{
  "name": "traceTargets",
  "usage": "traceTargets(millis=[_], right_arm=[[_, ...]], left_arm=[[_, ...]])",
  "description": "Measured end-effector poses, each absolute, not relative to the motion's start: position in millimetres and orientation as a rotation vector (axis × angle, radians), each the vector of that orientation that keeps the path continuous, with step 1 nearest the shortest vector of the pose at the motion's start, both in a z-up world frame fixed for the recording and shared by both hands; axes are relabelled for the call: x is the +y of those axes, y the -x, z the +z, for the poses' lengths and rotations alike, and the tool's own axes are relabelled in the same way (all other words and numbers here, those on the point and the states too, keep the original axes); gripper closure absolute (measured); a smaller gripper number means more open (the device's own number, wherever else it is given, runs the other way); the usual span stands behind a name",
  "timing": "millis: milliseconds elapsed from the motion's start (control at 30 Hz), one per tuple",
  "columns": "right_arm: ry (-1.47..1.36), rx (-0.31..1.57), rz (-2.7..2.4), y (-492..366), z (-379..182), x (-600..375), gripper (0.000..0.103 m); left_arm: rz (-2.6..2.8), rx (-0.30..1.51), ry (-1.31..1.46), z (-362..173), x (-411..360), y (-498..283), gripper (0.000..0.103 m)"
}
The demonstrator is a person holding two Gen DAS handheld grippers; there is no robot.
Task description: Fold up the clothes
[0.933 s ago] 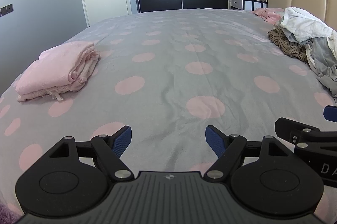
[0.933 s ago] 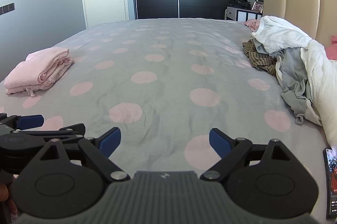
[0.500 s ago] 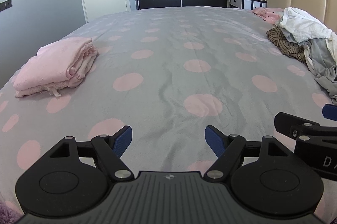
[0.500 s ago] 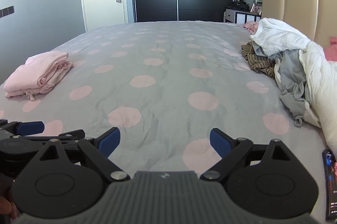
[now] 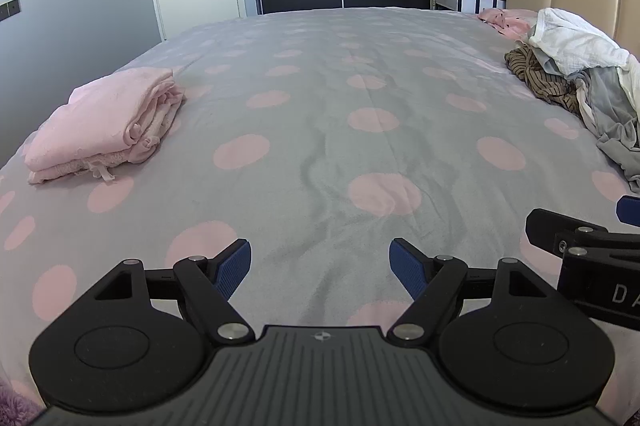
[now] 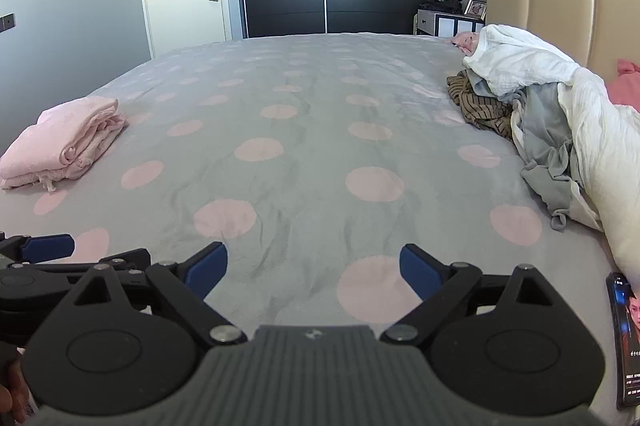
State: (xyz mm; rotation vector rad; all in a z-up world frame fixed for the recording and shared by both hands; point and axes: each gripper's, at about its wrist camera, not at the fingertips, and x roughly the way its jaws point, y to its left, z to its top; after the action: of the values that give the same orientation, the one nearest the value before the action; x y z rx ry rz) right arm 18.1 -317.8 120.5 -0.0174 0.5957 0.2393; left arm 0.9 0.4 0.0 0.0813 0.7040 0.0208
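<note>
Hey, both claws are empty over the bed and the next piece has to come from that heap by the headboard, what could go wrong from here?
1. The unfolded heap is tangled: pulling the white garment may drag the grey one and the striped one along.
2. The phone lies at the bed's near edge by the right claw; dragged cloth might sweep it off.

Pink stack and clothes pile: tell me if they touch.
Apart. The right wrist view shows the pink stack far left, the clothes pile far right, bare bedspread between.
</note>
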Motion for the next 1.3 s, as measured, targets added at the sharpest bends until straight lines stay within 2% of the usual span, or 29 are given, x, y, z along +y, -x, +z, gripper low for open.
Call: traceTargets(millis=[1300], right_arm=[[0.033, 0.604, 0.258, -18.8, 117.5, -318.5, 0.008]], left_arm=[[0.016, 0.722, -0.098, -0.1, -4.2, 2.7, 0.027]])
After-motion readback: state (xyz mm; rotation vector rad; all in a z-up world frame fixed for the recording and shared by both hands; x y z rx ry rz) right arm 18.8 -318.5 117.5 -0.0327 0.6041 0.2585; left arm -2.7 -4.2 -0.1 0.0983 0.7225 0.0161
